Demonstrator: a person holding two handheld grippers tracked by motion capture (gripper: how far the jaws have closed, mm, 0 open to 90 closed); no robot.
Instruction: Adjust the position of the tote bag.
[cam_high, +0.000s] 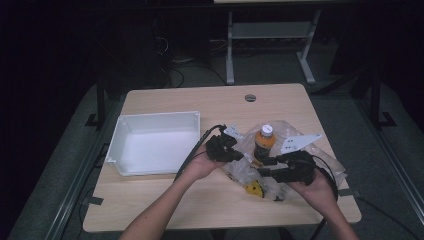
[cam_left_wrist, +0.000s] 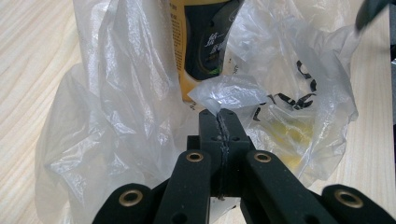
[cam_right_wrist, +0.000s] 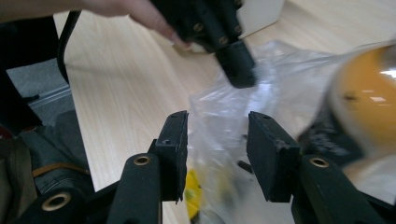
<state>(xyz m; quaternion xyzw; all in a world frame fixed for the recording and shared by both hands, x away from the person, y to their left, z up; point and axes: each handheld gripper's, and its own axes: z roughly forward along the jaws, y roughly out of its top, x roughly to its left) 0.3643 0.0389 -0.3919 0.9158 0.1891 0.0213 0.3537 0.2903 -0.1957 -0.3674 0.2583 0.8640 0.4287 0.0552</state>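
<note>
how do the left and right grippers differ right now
The left gripper has its jaws shut, pinching a fold of the clear plastic bag; the right gripper has its jaws apart, with bag film between them but not pressed. In the high view the left one sits at the bag's left edge beside the orange bottle, the right one at the bag's right side. Both are black, hand-held and work on the same bag.

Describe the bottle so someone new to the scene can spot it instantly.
On the wooden table, look right of the white bin to the crumpled clear plastic bag between the two grippers. The bottle stands upright inside it: orange body, white cap, dark label, the only tall orange thing there.
</note>
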